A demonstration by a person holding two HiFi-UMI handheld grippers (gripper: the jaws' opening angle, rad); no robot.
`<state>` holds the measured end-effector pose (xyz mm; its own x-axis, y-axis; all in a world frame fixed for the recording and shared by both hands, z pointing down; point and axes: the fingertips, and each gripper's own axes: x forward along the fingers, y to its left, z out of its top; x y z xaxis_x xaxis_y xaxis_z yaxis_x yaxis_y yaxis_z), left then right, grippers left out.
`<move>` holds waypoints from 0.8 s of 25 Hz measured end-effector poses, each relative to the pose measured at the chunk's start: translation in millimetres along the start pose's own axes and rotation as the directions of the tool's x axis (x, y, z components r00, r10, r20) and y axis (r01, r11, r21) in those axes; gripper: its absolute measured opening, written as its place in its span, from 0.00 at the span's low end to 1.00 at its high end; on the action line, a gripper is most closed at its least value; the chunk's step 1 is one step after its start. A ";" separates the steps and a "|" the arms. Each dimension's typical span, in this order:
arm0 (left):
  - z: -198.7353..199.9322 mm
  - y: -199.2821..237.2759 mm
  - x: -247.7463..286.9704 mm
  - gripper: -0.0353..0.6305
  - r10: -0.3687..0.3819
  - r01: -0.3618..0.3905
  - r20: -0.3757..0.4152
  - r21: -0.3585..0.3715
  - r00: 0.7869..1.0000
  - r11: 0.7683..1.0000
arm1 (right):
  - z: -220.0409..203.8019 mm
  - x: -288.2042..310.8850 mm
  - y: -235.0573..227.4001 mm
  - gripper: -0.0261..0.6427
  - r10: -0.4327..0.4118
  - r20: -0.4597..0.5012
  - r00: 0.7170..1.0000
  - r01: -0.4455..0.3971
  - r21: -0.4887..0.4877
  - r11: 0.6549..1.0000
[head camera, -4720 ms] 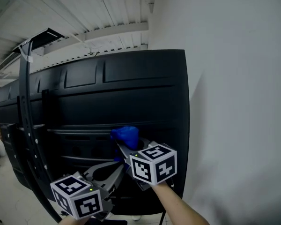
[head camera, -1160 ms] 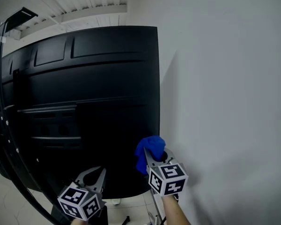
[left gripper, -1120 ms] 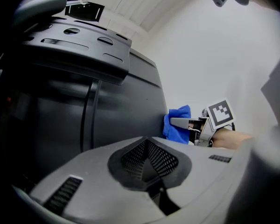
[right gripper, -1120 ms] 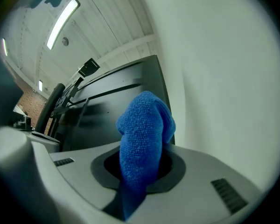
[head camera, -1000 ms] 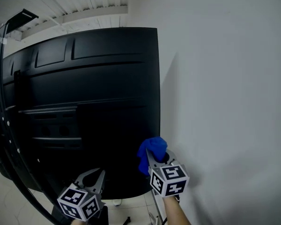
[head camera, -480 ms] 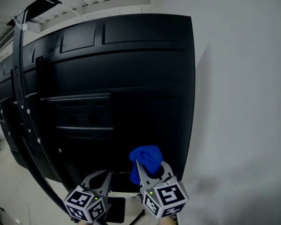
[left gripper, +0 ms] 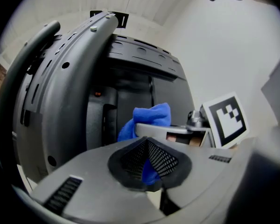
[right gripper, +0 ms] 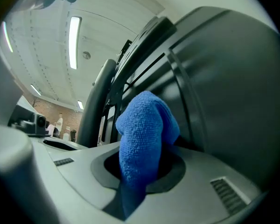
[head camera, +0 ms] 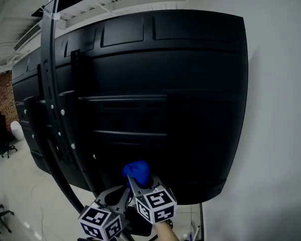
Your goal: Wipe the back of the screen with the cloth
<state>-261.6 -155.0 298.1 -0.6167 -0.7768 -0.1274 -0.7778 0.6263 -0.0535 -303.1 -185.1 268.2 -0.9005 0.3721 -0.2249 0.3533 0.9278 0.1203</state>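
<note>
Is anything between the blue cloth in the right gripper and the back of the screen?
Nothing visible. The blue cloth, clamped in the right gripper, sits close up to the lower back of the screen; the curved stand arm lies off to the left.

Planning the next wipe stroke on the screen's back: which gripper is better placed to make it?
Right. The right gripper is shut on the cloth, which is up by the lower back of the screen. The left gripper, just beside it, holds nothing, so it would probably need the cloth first.
</note>
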 end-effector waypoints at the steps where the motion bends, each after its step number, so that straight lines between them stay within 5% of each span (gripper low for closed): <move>1: -0.5 4.5 -0.1 0.06 0.011 -0.011 -0.001 0.000 1.000 1.000 | -6.6 7.0 2.6 0.12 0.012 -0.012 1.000 -0.012 0.003 1.000; 8: -9.3 -6.4 16.7 0.06 -0.022 0.021 -0.020 -0.016 1.000 1.000 | -22.4 -4.9 -14.2 0.12 -0.028 -0.055 0.998 0.026 -0.038 0.999; 20: -2.2 -113.4 88.7 0.06 -0.215 0.215 0.007 -0.034 0.977 0.976 | -1.2 -122.3 -115.0 0.12 -0.261 -0.035 0.965 0.257 -0.093 0.962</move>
<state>-228.3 -295.1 295.0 -0.4343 -0.8928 -0.1198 -0.8958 0.4420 -0.0461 -233.9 -337.3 283.1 -0.9699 0.1156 -0.2142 0.0848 0.9854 0.1480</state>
